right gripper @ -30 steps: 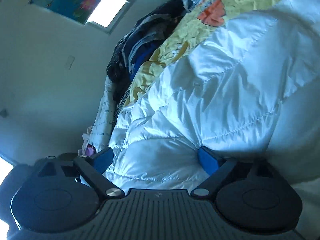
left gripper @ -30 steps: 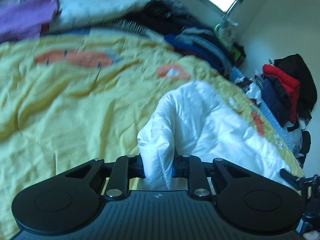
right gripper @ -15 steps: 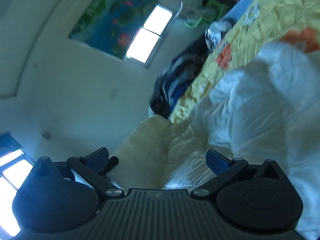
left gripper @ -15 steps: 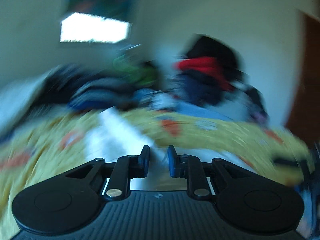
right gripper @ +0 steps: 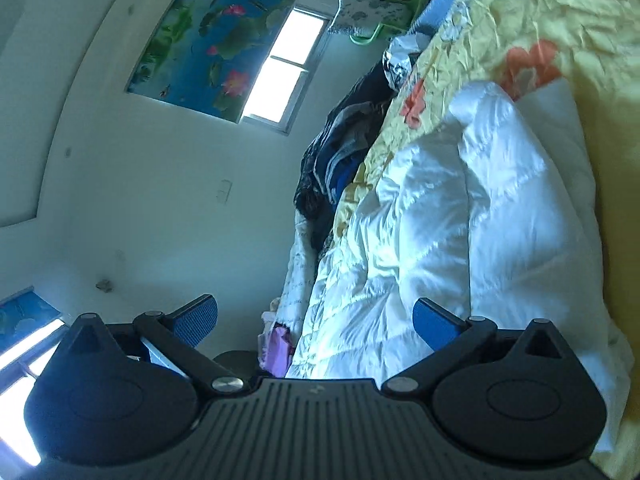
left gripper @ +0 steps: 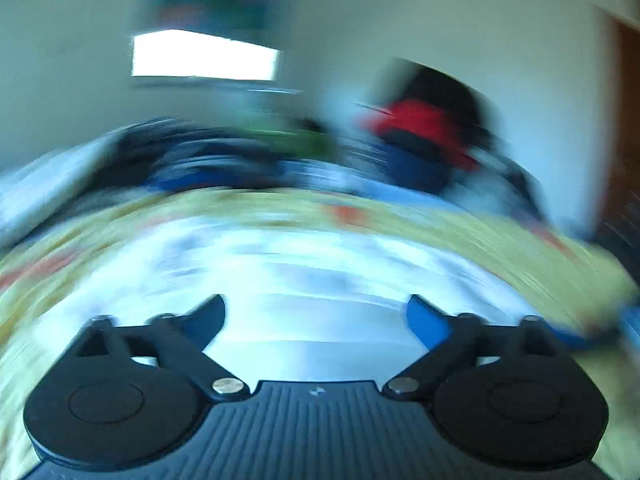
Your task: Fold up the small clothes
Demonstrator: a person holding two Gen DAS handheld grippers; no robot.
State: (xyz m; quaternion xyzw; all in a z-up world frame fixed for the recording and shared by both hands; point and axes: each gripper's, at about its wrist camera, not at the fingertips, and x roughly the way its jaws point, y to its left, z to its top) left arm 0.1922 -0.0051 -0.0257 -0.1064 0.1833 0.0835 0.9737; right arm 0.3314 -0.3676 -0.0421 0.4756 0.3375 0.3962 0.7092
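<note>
A white quilted jacket point(right gripper: 460, 220) lies on the yellow flowered bedspread point(right gripper: 540, 12). In the tilted right wrist view my right gripper point(right gripper: 315, 304) stands open at the jacket's near edge, its right finger over the cloth and nothing pinched. The left wrist view is heavily blurred. There the jacket point(left gripper: 304, 264) spreads across the bedspread point(left gripper: 440, 224) just beyond my left gripper point(left gripper: 315, 304). Its jaws are opening and stand wide apart, with the pads off the cloth.
A pile of dark clothes point(right gripper: 340, 152) lies along the bed's far side under a window point(right gripper: 280, 68) and a pond picture point(right gripper: 216, 44). Red and dark garments point(left gripper: 420, 120) hang near a brown door point(left gripper: 624, 140). A purple cloth point(right gripper: 276, 348) lies at the bed's edge.
My left gripper let go of the jacket's fold and sprang wide open while swinging round towards the wall. My right gripper drew back from the jacket and its jaws spread slightly wider.
</note>
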